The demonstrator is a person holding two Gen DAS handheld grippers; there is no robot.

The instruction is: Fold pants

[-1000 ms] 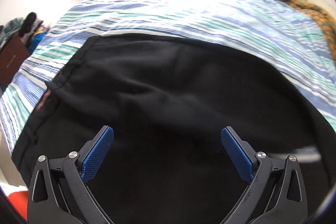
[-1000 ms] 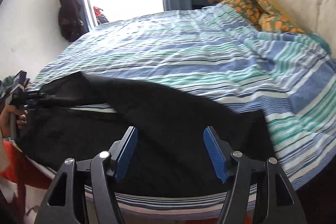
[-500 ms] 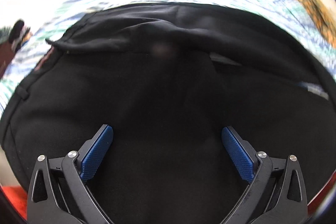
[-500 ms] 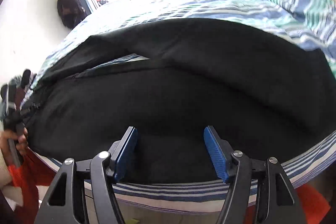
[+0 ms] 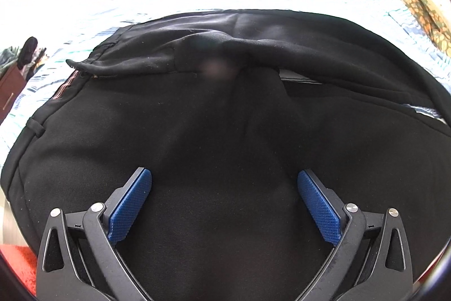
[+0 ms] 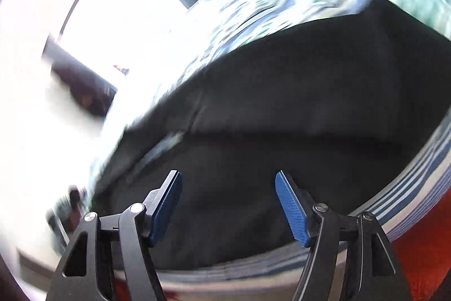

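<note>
Both grippers have come down closer to the black pants (image 5: 225, 137) since the earlier frames, and the right wrist view has rolled sharply, so that the bed now runs on a slant and much of that picture is smeared by motion. The left gripper (image 5: 224, 202) hovers over the seat of the garment with its blue pads spread wide and nothing between them; the right gripper (image 6: 228, 205) likewise stands well open over the leg end and grips no cloth. The pants lie spread across the near edge of the striped bedsheet (image 6: 417, 182), waistband toward the left gripper's side, legs running off toward the right. One leg appears laid lengthwise over or beside the other, with a strip of sheet showing between them near the crotch (so the lengthwise fold, if intended, is not neatly closed). In my judgement the task is at an early stage: the garment is laid out, while the crosswise folds that would bring legs to waist remain to be done. No brand, label or legible writing is visible; a reddish strip at the waistband (image 5: 66, 85) carries nothing readable.
</note>
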